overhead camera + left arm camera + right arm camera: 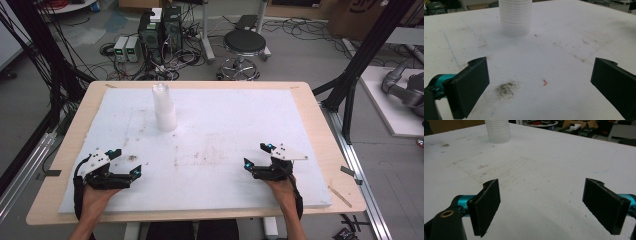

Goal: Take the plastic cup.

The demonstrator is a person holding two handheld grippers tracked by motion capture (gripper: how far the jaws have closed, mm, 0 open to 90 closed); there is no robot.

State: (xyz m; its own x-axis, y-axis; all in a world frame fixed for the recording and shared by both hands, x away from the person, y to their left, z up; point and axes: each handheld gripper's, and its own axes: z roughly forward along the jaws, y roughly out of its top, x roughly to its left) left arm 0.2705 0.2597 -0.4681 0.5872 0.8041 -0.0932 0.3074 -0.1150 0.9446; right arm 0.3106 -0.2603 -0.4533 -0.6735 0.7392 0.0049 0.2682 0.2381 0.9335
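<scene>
Standing upright toward the far left of the white foam board (225, 150), a tall stack of translucent white plastic cups (164, 107) showed ribbed rims, one nested over another, and tapered toward its top. Nothing lay between it and either tool; the board around it was bare apart from brownish scuffs, a dark sooty smudge (506, 88) and a small orange fleck (545, 82) just ahead of the left gripper (125, 162). That gripper sat near the board's front left, its flat black jaws spread wide with nothing between them. The right gripper (256, 156) sat at the front right, well apart from the stack, jaws likewise wide and empty. A pale wooden table (320, 125) framed the rough, grainy board. Beyond it stood a round black stool (244, 45) among tangled cables.
</scene>
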